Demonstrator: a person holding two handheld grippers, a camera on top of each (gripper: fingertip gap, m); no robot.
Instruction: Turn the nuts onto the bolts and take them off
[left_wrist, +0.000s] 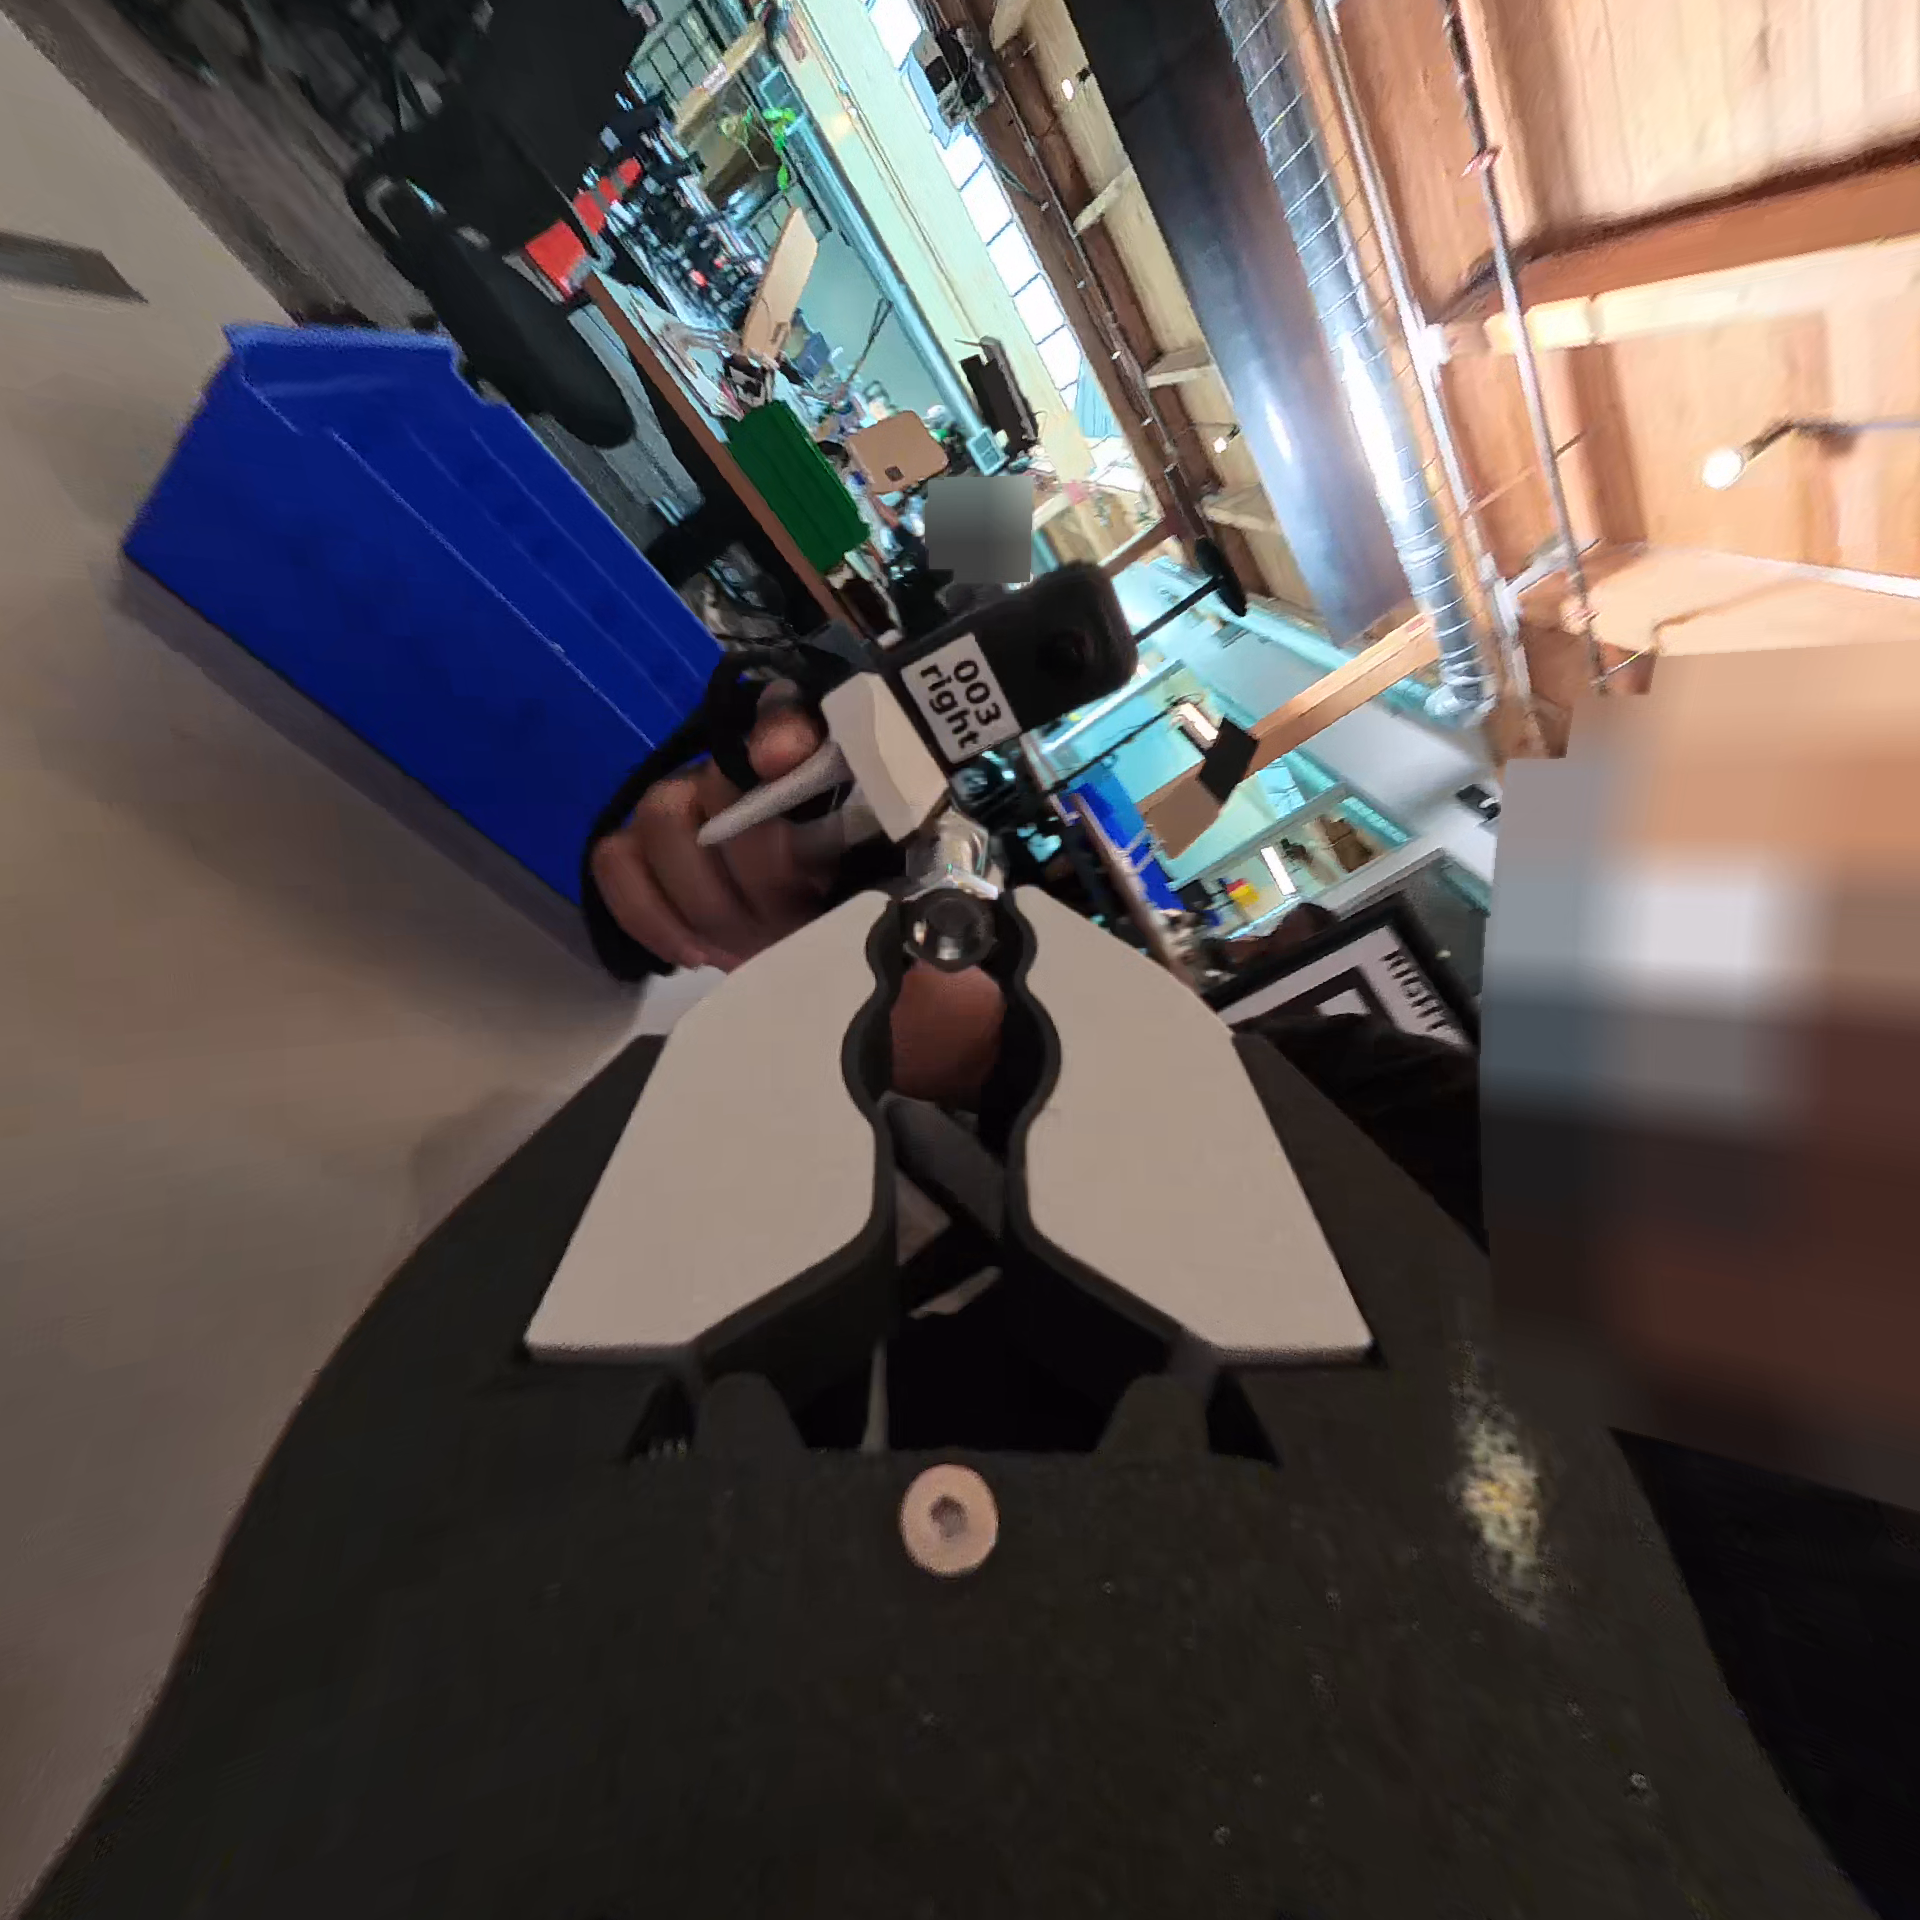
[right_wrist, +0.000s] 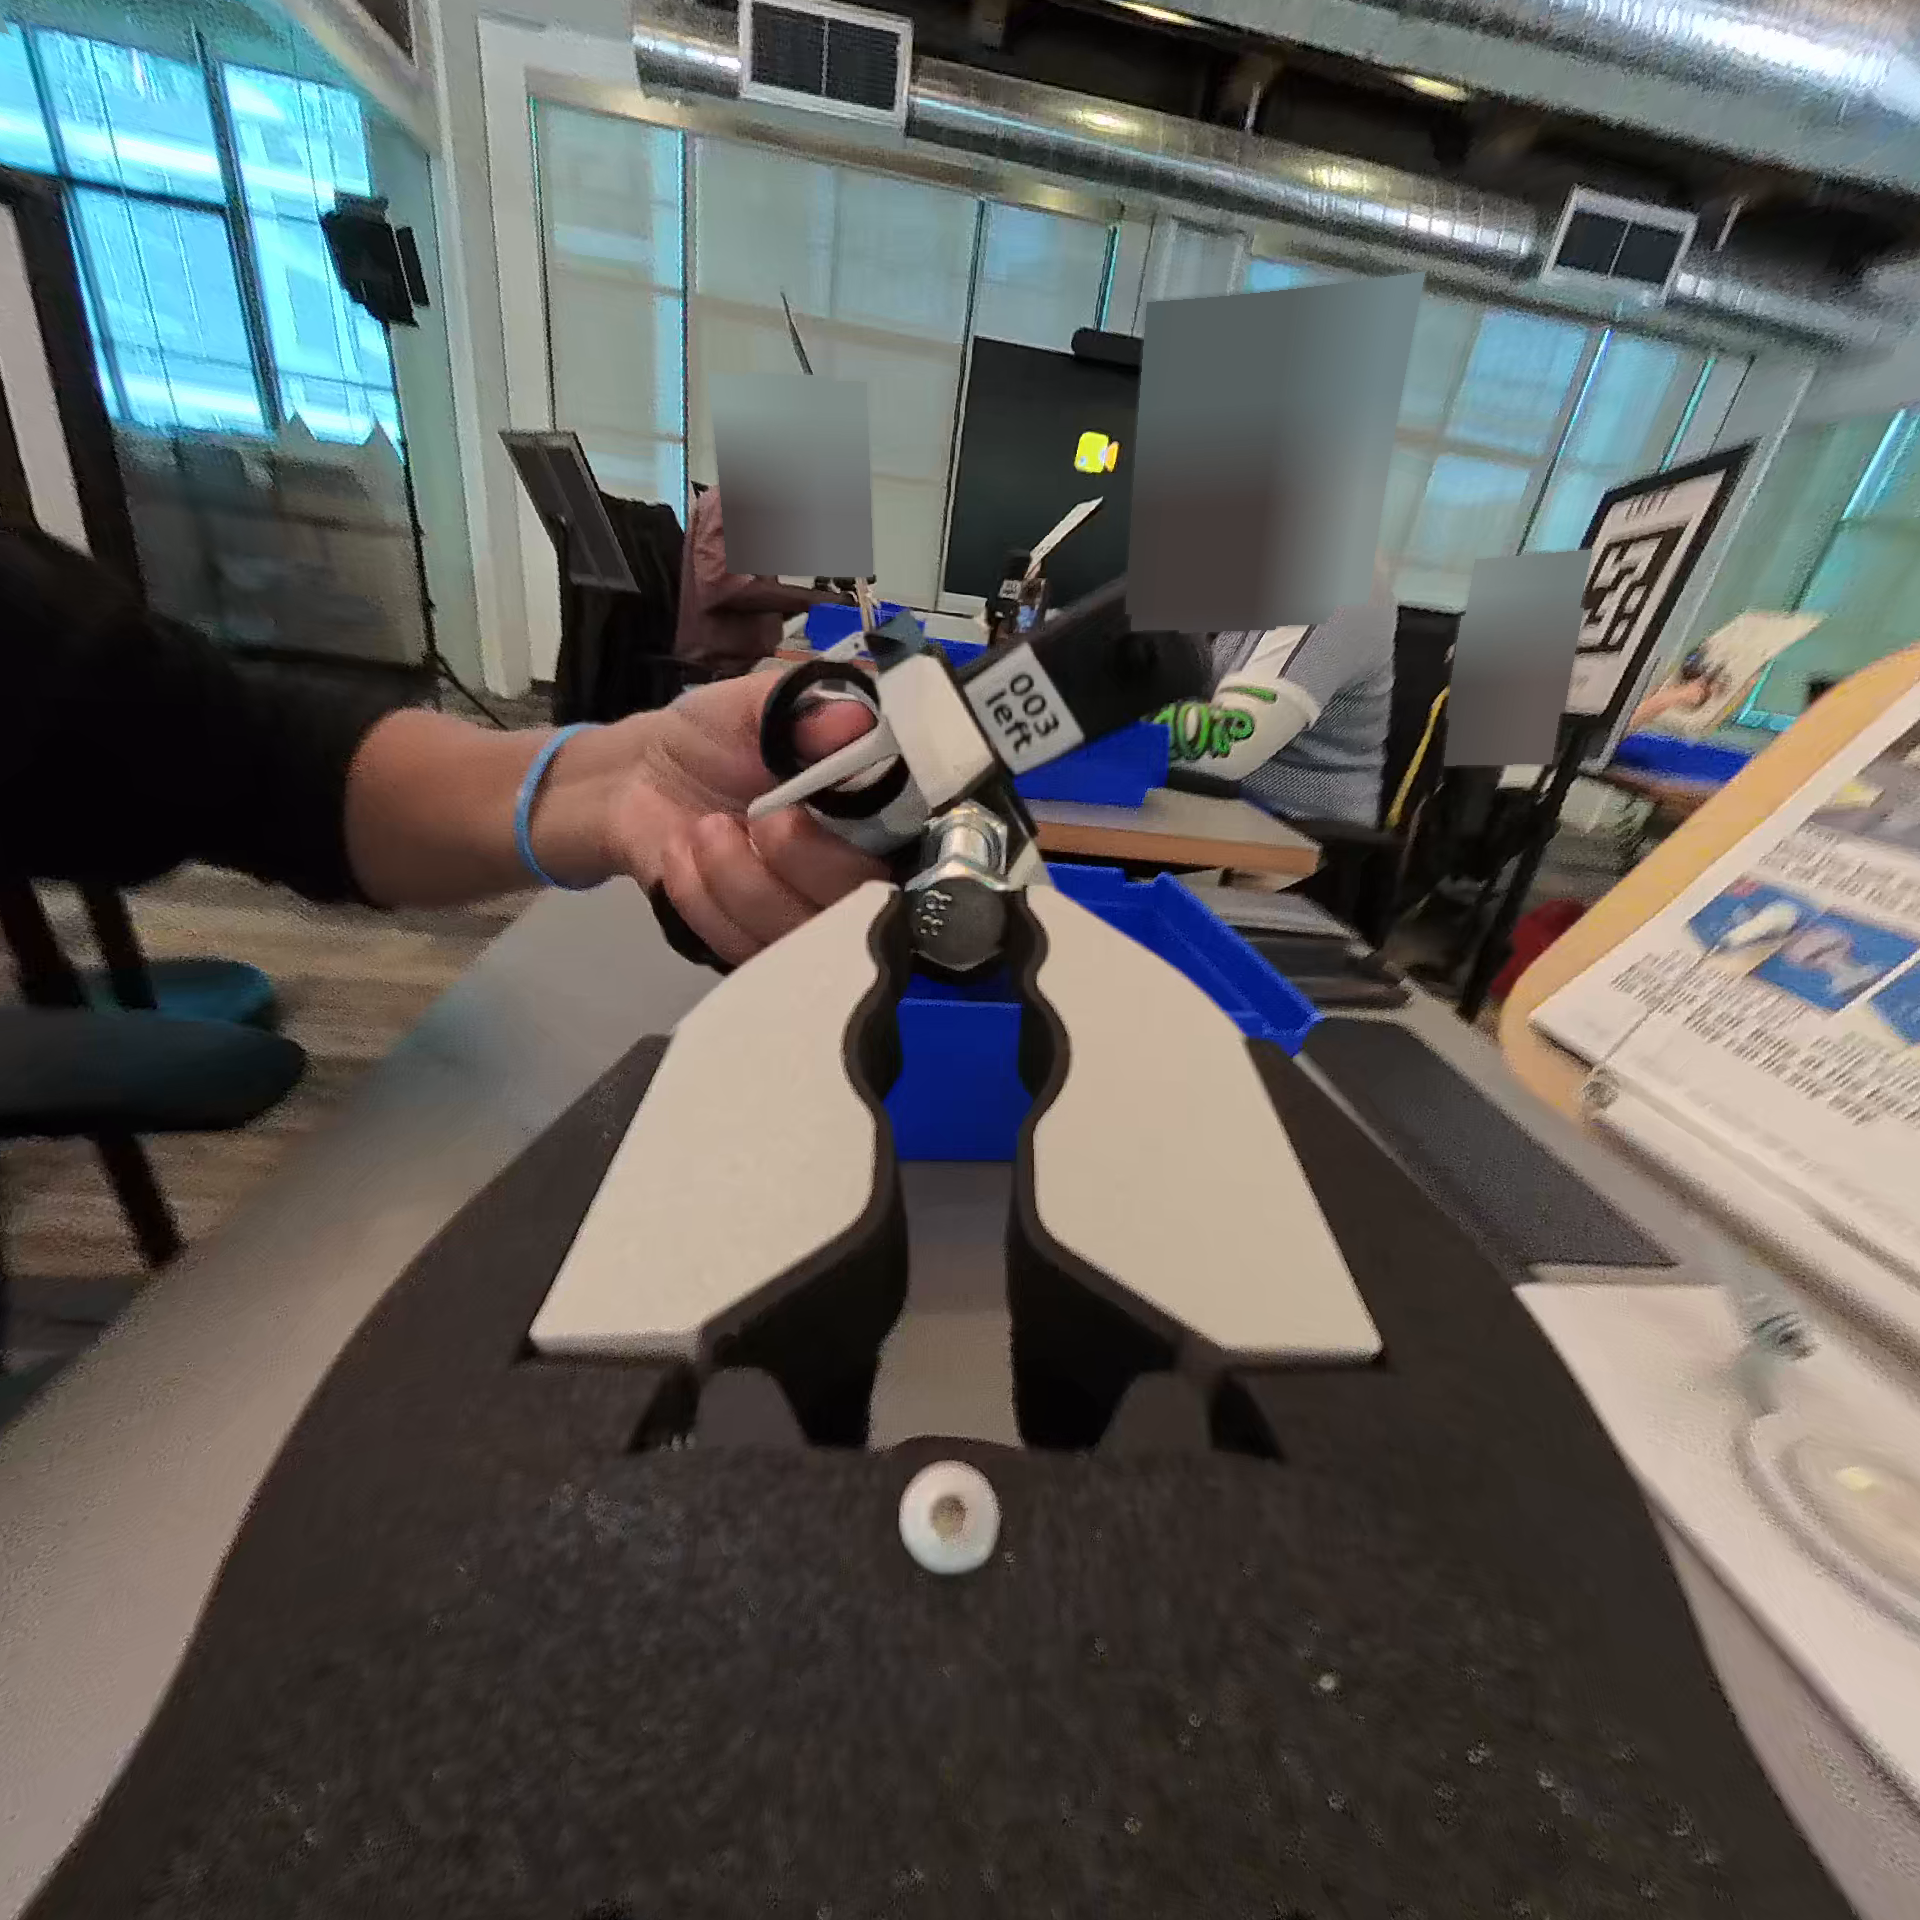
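Observation:
Both grippers meet tip to tip in the air above the table, holding one silver bolt-and-nut assembly between them. In the right wrist view my right gripper (right_wrist: 956, 909) is shut on the hexagonal bolt head (right_wrist: 951, 930). The shank runs away from it to a silver nut (right_wrist: 971, 831), held by the left gripper (right_wrist: 982, 847), with a hand behind. In the left wrist view my left gripper (left_wrist: 948, 906) is shut on the nut (left_wrist: 948, 935), seen end on. The right gripper (left_wrist: 951, 862) and its gloved hand (left_wrist: 686, 873) are just beyond.
A blue bin (right_wrist: 1174, 956) stands on the grey table (right_wrist: 468, 1039) under the assembly; it also shows in the left wrist view (left_wrist: 416, 592). A newspaper on a wooden board (right_wrist: 1766, 987) and a clear plastic container (right_wrist: 1849, 1486) lie at the right. People sit at desks behind. My left and right fingertips are right by each other.

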